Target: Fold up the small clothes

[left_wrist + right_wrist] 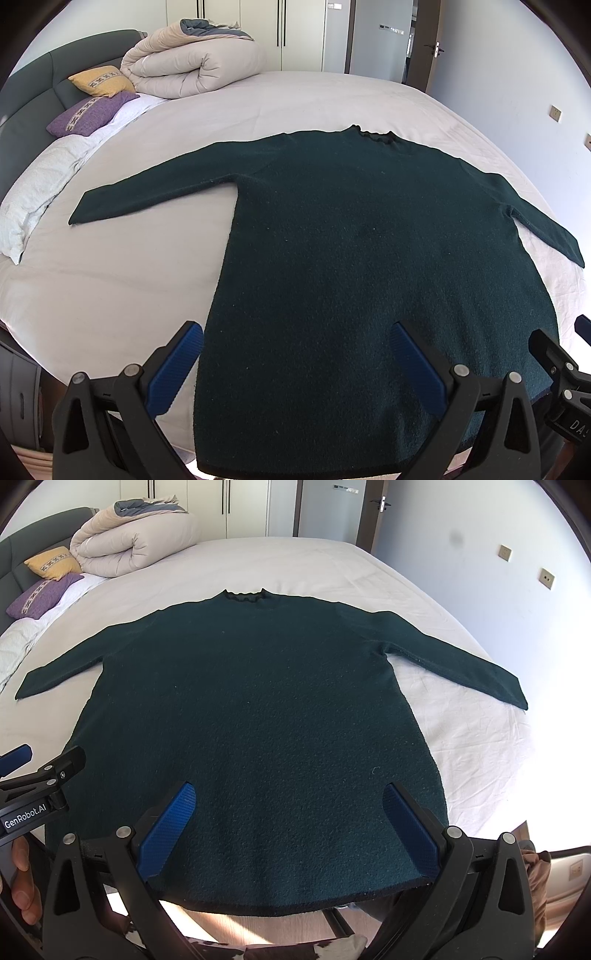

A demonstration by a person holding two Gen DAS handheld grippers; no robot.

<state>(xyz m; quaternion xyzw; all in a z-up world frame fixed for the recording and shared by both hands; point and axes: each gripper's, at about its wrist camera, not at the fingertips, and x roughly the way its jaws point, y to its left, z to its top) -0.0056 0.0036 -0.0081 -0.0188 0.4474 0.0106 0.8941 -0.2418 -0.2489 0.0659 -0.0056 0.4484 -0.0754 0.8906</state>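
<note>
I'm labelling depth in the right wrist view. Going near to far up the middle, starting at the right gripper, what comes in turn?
Right gripper, open → sweater hem → sweater collar → bare sheet → wardrobe doors.

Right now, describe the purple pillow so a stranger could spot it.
Start at the dark green headboard of the bed. Beside the rolled beige duvet lie two small pillows; the purple pillow sits nearer the white bedding, in front of the yellow pillow.

Dark green sweater (255, 709) flat, unfolded, sleeves spread wide.
</note>
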